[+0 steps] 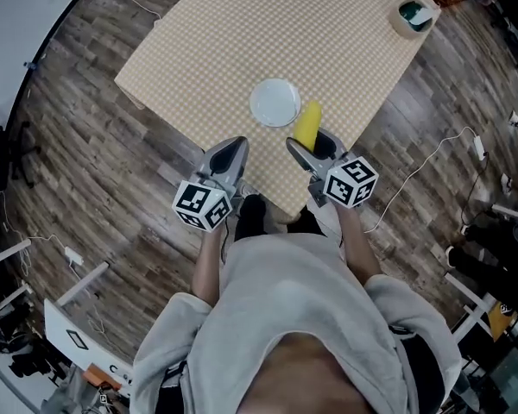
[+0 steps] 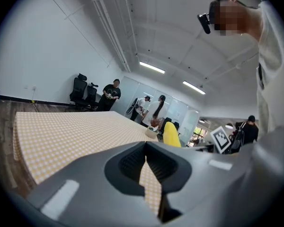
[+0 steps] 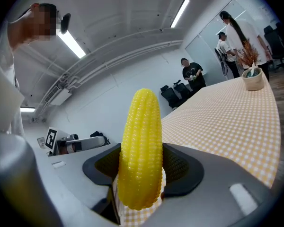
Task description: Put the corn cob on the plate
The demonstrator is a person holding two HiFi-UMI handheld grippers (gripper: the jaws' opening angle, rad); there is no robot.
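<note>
**Bench.** The bench (image 1: 242, 41) carries a beige-and-white checked cloth and stands on a dark wood-plank floor (image 1: 95, 162). A round white plate (image 1: 274, 102) lies near the bench edge closest to the operator. A small round beige pot (image 1: 413, 15) stands at the far corner, well apart from the plate.

**Right claw.** The right claw (image 1: 311, 145) is clamped on the yellow corn cob (image 3: 141, 155). In the right gripper view, both dark ribbed pads press against the lower half of the cob. The cob's tapered tip projects beyond the claw. In the head view, the cob sits over the near edge of the bench, just beside the plate's rim on its right side. The cob is not on the plate. Whether the cob touches the cloth cannot be told.

**Left claw.** The left claw (image 1: 229, 155) is empty. In the left gripper view its jaws stand together at the tips, with only a thin wedge of checked cloth showing behind them. It is positioned over the near bench edge, below and left of the plate in the head view.

**Surroundings.** Several people (image 2: 112, 94) stand beyond the far side of the bench, beside black office chairs (image 2: 80, 91).
</note>
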